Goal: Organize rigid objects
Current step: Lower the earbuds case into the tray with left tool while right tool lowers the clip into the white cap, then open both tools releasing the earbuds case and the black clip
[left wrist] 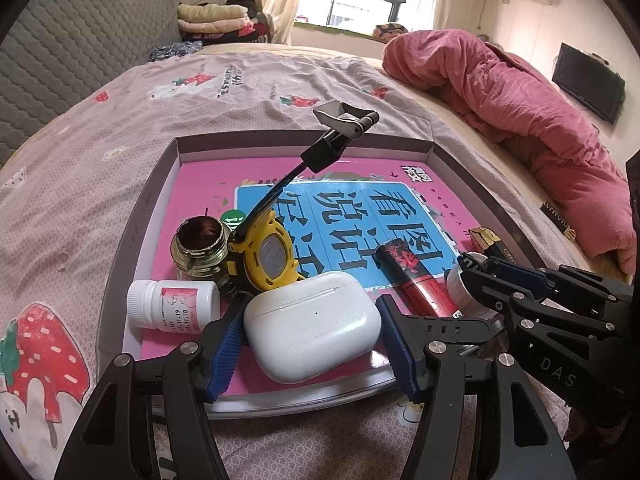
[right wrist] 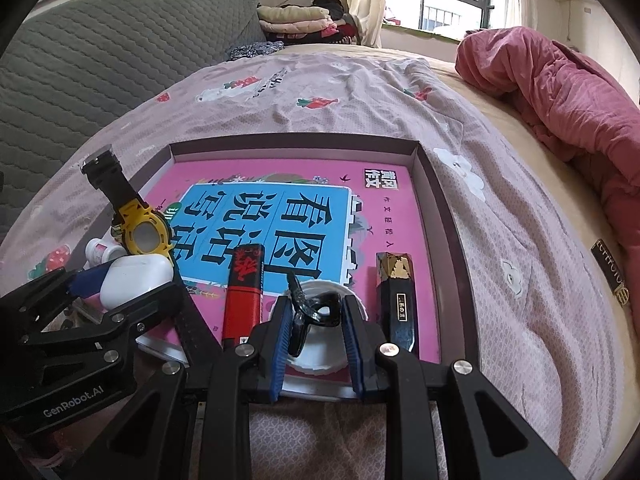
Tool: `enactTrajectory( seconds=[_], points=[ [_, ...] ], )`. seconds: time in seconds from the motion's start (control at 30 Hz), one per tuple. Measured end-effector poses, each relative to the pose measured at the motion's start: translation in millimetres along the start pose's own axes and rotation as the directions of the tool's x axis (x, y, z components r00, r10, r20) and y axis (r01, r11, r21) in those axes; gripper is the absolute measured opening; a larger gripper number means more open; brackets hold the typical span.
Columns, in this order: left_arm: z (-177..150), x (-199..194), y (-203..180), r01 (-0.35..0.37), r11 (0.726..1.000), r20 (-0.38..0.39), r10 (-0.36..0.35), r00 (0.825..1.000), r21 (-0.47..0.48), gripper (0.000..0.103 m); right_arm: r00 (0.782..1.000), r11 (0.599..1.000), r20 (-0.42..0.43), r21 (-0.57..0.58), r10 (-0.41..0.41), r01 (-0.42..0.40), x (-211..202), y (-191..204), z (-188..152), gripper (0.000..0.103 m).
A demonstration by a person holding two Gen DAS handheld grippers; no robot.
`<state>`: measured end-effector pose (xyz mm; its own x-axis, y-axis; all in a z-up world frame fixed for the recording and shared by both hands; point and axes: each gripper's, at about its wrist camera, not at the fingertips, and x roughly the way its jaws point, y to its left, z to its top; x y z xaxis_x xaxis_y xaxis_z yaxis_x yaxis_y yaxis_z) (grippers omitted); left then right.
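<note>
The white earbud case (left wrist: 312, 326) lies at the near edge of the shallow box (left wrist: 304, 145), on the pink book (left wrist: 208, 184) that lines its bottom, and the left tool (left wrist: 308, 350) straddles it with its blue pads spread wide on either side; from here I cannot tell whether the pads actually press it. Just behind the case a yellow watch (left wrist: 269, 254) leans against an open glass jar (left wrist: 200, 250), its black strap sticking up, and a small white pill bottle (left wrist: 172, 306) lies on its side to the left. The right tool (right wrist: 316, 332) is nearly pressed together, pinching a black hair clip (right wrist: 316, 308) over a white lid (right wrist: 320, 356), with a red tube (right wrist: 242, 294) on one side and a dark gold-topped stick (right wrist: 396, 300) on the other. To do this well, I'd say the left hand should close squarely on the case's long sides, low enough that the smooth shell doesn't squirt out, and lift straight up so it doesn't knock the leaning watch. The right hand should keep the clip steady and clear of the tube. The bed (right wrist: 320, 92) underneath is soft, so the box may tilt if pushed.
</note>
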<state>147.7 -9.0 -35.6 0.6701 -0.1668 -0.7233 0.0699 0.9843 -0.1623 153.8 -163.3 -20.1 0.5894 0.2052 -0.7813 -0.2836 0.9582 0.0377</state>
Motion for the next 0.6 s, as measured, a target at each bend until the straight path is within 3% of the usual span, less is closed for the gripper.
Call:
enactTrajectory(
  seconds=[0.6],
  points=[
    [-1.9,-5.4,-4.0,0.023,1.0,0.007,-0.023,1.0,0.009,0.065,0.998,0.999,0.056,0.039,0.008,-0.01,-28.1,-10.0,-4.4,0.031]
  ],
)
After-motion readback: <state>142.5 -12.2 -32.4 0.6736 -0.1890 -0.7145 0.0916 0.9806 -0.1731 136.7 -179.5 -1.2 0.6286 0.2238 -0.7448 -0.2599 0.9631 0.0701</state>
